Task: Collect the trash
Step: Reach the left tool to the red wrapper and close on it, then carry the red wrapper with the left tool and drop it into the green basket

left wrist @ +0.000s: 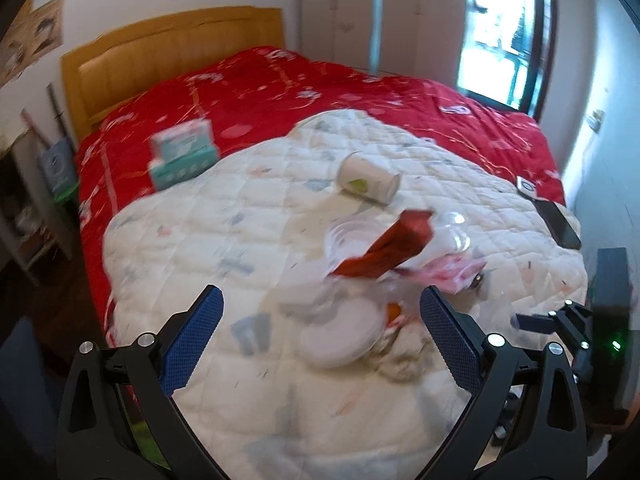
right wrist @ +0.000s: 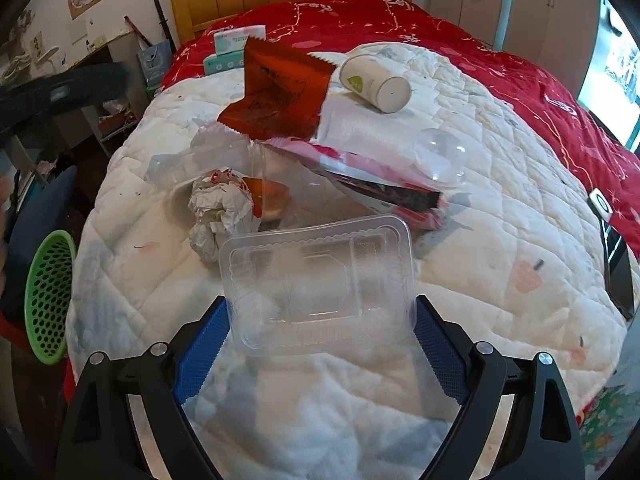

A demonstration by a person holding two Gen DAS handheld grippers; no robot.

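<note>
**Still plenty of litter on the quilt**

Seen from the left wrist, the left gripper [left wrist: 322, 312] has its jaws spread wide with nothing between the blue pads. Ahead of it, on the white quilt [left wrist: 208, 240], the trash lies in a blurred heap: a red wrapper [left wrist: 388, 246], a pink wrapper [left wrist: 452, 272] and something pale and round nearest the gripper that is too smeared to name. A white paper cup [left wrist: 368, 178] lies on its side beyond the heap. Two tissue packs [left wrist: 182, 156] sit further back on the red bedspread [left wrist: 360, 92]. Part of the right gripper [left wrist: 536, 320] shows at the right edge.

From the right wrist, the right gripper [right wrist: 322, 320] stands wide, and a clear plastic tray [right wrist: 320, 284] sits between its blue pads, its short edges right at each pad; whether they press on it I cannot tell. Behind the tray lie crumpled white paper [right wrist: 218, 208], a clear plastic bag [right wrist: 280, 168] with something orange inside, the pink wrapper [right wrist: 376, 184], the red wrapper [right wrist: 280, 92], a clear domed lid [right wrist: 438, 156] and the paper cup [right wrist: 376, 80]. A green mesh basket [right wrist: 50, 292] stands off the quilt's left side.
</note>
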